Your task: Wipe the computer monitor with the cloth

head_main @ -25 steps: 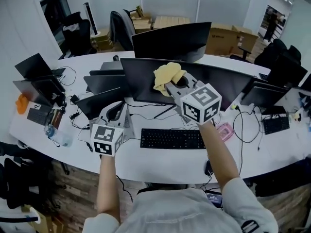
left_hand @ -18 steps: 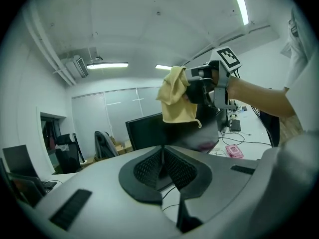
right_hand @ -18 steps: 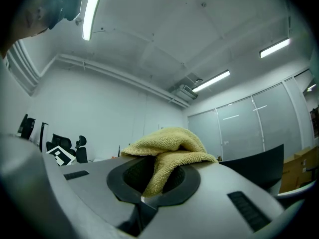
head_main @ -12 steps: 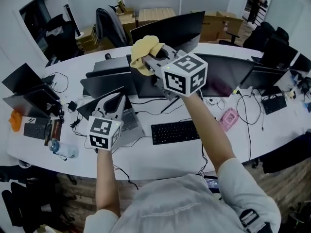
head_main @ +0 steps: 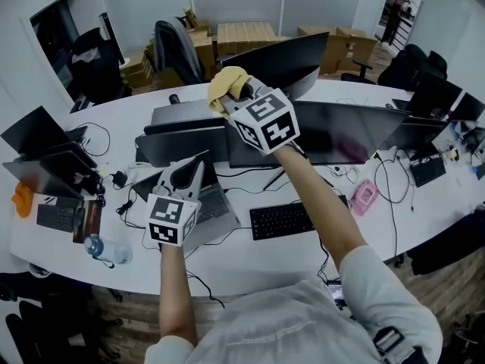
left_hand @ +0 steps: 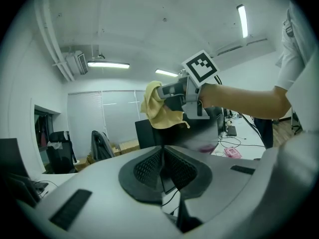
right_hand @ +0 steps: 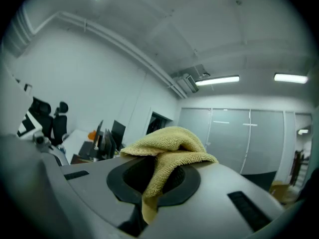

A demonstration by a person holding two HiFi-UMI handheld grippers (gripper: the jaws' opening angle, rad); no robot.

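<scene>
Pinching a yellow cloth [head_main: 226, 80] near the monitor [head_main: 341, 131]'s top, the right gripper [head_main: 236, 91] should next press it screenward; left gripper [head_main: 191, 171] sits pressed together.

My right gripper [head_main: 239, 95] and the cloth [head_main: 226, 82] are covering the monitor's [head_main: 341, 131] upper left corner, and the cloth is hiding my jaw tips.

Yellow looped terry cloth [right_hand: 167, 151], glossy dark monitor [head_main: 341, 131] screen, smooth matt white desk [head_main: 250, 256]
</scene>
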